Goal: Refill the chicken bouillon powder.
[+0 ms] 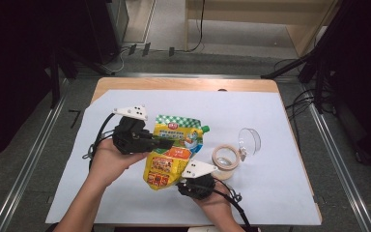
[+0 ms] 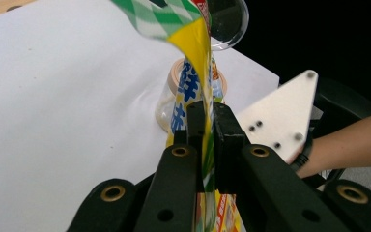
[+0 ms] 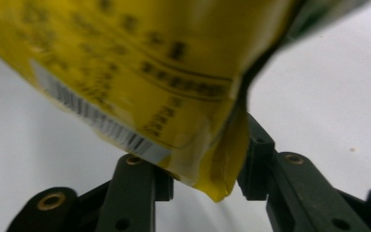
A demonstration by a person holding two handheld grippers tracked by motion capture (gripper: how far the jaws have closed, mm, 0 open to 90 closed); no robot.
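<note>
Glossy yellow pouch (image 1: 171, 152) pinched flat in left hand-held gripper (image 2: 206, 130), right hand-held gripper (image 3: 207, 169) unclenched around its corner.

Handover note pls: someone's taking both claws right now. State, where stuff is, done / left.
Left claw: shut on the yellow pouch, holding its side edge, pouch lifted off the white sheet.
Right claw: jaws either side of the pouch's bottom corner, not clamped yet.
Tape roll and clear cup lie on the sheet, right of the pouch, untouched.
Done: pouch picked up.
Left: likely close the right claw on the corner; keep the left grip.
</note>
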